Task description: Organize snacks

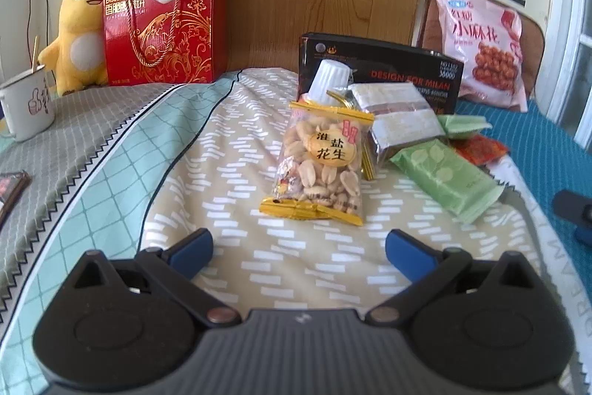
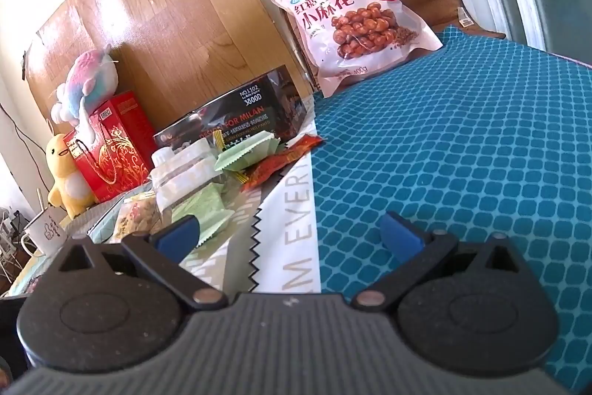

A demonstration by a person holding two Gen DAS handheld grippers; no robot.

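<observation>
Looking along your left gripper (image 1: 299,246), you can see both blue fingertips (image 1: 192,247) spread wide apart with nothing between them but the patterned cloth (image 1: 207,150). The peanut bag (image 1: 320,165) lies flat on that cloth, straight ahead of the gap and a little to the right of its middle. It is near the jaws but not touching them (its gold bottom edge is the closest part).

Behind the peanuts sit the other snacks in a small heap. A white cup (image 1: 327,82) leans against a black box (image 1: 381,69). Two silver packs (image 1: 399,121) are stacked just to the right of the peanuts. A green pack (image 1: 444,178) lies beside them, and an orange pack (image 1: 479,149) peeks out behind it. A big pink bag (image 1: 484,47) stands upright at the far right, against a brown cushion. At the far left you have a red box (image 1: 162,24), a yellow toy (image 1: 76,36) and a white mug (image 1: 26,102).

Your right gripper (image 2: 290,234) is wide open too, and empty. It hangs over the line where the white strip meets the blue mat (image 2: 462,154). The snack heap is off to the left of its jaws, and the green pack (image 2: 201,206) sits just behind the left fingertip (image 2: 177,234). The pink bag (image 2: 351,17) stands well ahead, past the mat.
</observation>
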